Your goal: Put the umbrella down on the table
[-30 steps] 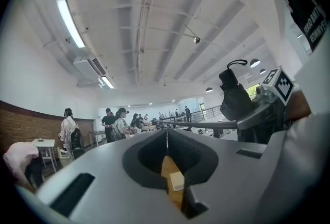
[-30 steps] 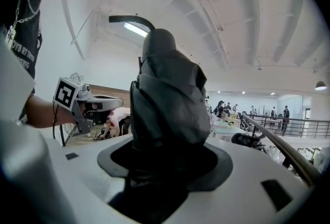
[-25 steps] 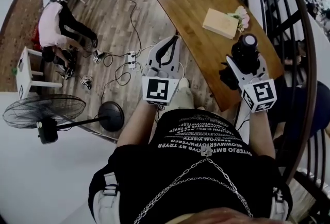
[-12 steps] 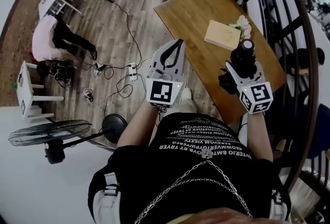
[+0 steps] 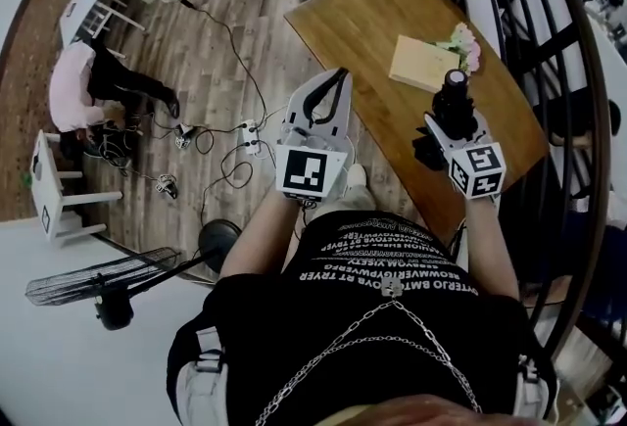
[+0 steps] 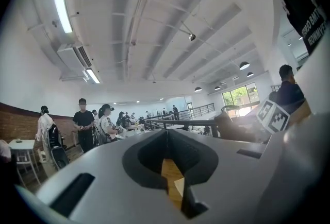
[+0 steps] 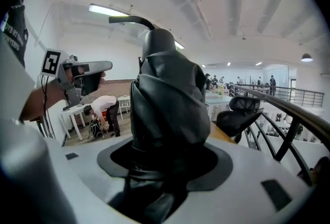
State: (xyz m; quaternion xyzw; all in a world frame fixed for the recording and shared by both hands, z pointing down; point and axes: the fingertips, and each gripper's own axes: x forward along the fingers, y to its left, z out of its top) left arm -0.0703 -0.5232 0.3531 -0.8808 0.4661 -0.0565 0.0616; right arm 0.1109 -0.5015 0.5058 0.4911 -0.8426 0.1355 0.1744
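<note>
A black folded umbrella (image 5: 454,99) stands upright in my right gripper (image 5: 452,120), which is shut on its lower part, over the near right of the wooden table (image 5: 362,23). In the right gripper view the umbrella (image 7: 167,94) fills the middle, rising out of my right gripper (image 7: 165,166), with its curved handle on top. My left gripper (image 5: 337,77) hangs at the table's near left edge, its fingertips together and nothing in it. In the left gripper view my left gripper (image 6: 171,169) shows only a sliver of tabletop through its slit.
A pale flat box (image 5: 421,65) with pink flowers (image 5: 460,47) lies on the table beyond the umbrella. A dark railing (image 5: 580,120) runs along the right. On the floor to the left are a power strip (image 5: 250,125), cables, a fan (image 5: 98,282), a white stool (image 5: 47,181) and a bending person (image 5: 83,86).
My right gripper has come down and a little left with the umbrella, closer to the tabletop. The left gripper has drifted slightly toward the table edge.
</note>
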